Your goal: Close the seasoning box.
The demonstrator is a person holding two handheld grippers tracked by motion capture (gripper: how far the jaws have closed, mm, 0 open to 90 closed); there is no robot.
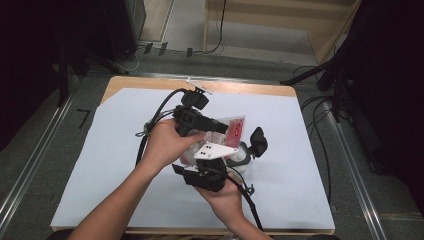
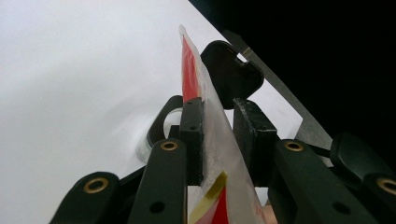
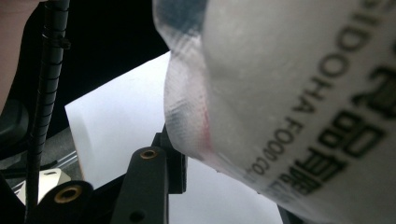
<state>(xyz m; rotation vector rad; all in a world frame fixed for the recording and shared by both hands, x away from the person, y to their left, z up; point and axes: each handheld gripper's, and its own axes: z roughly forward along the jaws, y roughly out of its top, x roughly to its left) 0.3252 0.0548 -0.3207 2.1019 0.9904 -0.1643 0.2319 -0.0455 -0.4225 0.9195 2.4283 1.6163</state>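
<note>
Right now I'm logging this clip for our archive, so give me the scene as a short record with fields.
Surface: table under a white sheet
Held item: clear plastic pouch with red print, lifted off the sheet
Left gripper: pouch edge between its jaws; one pad touches it, a gap shows at the other
Right gripper: at the pouch's lower end; grip not clear
Nearby: black clip-like object beside a clear ring-shaped piece
</note>
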